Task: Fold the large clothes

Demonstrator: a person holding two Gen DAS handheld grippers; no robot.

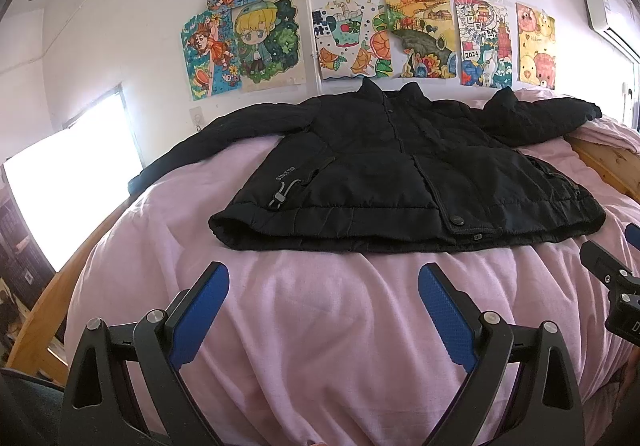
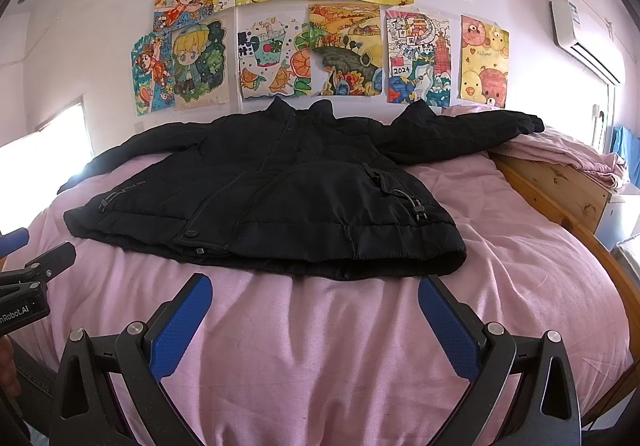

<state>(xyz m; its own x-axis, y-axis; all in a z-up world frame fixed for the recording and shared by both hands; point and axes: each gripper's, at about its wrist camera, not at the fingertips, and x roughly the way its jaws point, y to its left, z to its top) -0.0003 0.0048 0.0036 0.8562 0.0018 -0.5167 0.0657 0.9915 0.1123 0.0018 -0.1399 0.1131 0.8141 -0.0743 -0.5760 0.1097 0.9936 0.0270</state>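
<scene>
A black padded jacket (image 1: 400, 169) lies flat and face up on the pink bedsheet (image 1: 320, 326), collar toward the wall, both sleeves spread out sideways. It also shows in the right wrist view (image 2: 280, 189). My left gripper (image 1: 324, 278) is open and empty, hovering over the sheet just short of the jacket's hem. My right gripper (image 2: 316, 286) is open and empty, also just short of the hem, its right fingertip close to the jacket's right hem corner. Each gripper shows at the edge of the other's view.
The bed has a wooden frame (image 2: 560, 197) along the right side and along the left (image 1: 44, 306). Bunched pink bedding (image 2: 568, 153) lies at the head on the right. Drawings (image 2: 320, 25) cover the wall behind. A bright window (image 1: 68, 185) is at the left.
</scene>
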